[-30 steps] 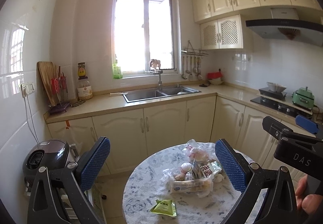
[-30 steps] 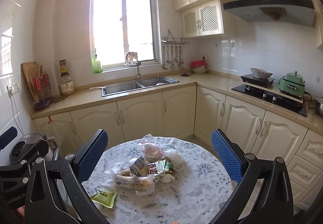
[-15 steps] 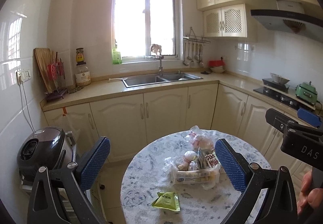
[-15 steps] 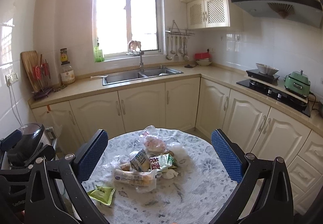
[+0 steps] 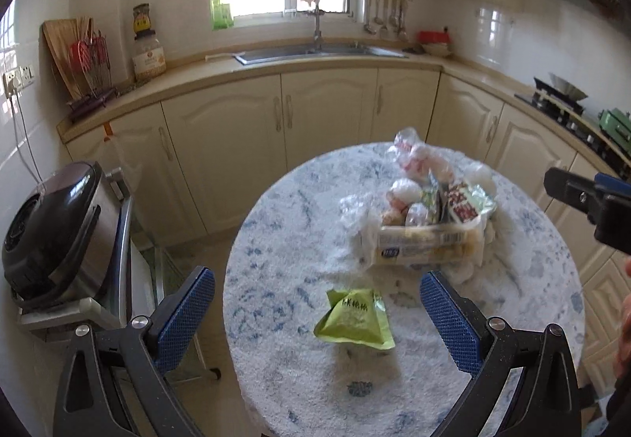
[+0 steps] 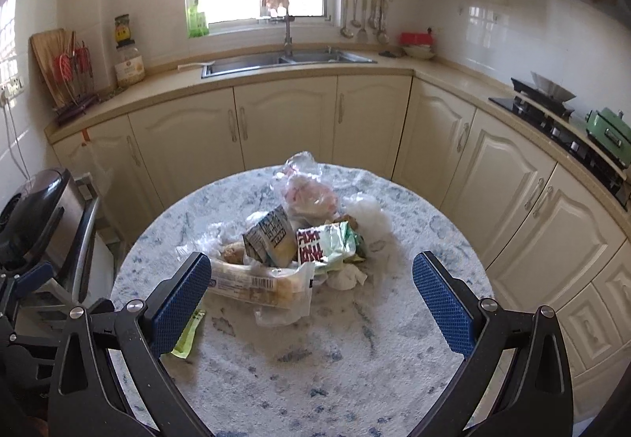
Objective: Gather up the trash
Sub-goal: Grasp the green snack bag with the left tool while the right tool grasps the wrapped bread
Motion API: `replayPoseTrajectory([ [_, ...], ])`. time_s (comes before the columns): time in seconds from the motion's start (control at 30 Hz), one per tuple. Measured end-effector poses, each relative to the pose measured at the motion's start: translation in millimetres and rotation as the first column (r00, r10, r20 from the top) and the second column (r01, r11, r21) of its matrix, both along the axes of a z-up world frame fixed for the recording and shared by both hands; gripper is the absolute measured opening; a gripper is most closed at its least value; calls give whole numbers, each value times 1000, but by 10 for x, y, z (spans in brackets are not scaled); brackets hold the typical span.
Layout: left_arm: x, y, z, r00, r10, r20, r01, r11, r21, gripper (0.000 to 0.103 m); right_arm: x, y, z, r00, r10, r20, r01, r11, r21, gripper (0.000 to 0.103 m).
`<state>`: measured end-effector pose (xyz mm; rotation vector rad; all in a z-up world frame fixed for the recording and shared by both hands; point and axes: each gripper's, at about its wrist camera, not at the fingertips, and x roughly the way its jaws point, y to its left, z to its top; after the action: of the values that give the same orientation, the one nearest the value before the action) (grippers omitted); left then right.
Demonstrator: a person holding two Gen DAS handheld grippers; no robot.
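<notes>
A heap of trash (image 5: 426,216) lies on a round table (image 5: 299,370) with a blue-and-white patterned cloth: clear plastic bags, a long bread wrapper (image 6: 256,285), a small carton (image 6: 272,238) and a green-and-red snack packet (image 6: 325,241). Apart from the heap lies a flat green packet (image 5: 355,318), close in front of my left gripper (image 5: 317,312), which is open and empty. My right gripper (image 6: 311,297) is also open and empty, with the heap just beyond its fingertips. The green packet (image 6: 189,332) peeks out behind the right gripper's left finger.
Cream cabinets and a counter with a steel sink (image 6: 284,60) wrap around behind the table. A rice cooker (image 5: 51,228) stands on a metal rack left of the table. A stove (image 6: 548,105) and a green pot (image 6: 607,131) are at the right.
Both grippers have tilted down and come closer to the table, so the trash heap and green packet look larger and lower. Both stay open.
</notes>
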<state>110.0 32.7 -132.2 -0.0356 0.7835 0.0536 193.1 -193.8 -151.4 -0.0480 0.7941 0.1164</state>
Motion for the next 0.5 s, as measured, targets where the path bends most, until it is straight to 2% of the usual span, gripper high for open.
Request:
replayPoseTrajectory([
  [0.23, 472, 19, -532, 991, -14, -130, 9, 999, -37, 102, 162, 89, -382, 995, 24, -94, -26, 999, -24, 103],
  [0.37, 695, -20, -746, 990, -27, -140, 22, 999, -41, 101, 236, 152, -528, 991, 44, -129, -48, 998, -33, 103],
  [0.4, 759, -34, -810, 988, -31, -148, 26, 999, -37, 98, 259, 162, -567, 989, 50, -138, -55, 998, -34, 103],
  [0.47, 868, -57, -933, 983, -51, -174, 43, 998, -49, 83, 303, 200, -646, 985, 68, -158, -75, 997, -36, 103],
  [0.5, 893, -80, -1007, 981, -59, -186, 49, 997, -60, 69, 327, 220, -687, 982, 82, -168, -90, 995, -39, 103],
])
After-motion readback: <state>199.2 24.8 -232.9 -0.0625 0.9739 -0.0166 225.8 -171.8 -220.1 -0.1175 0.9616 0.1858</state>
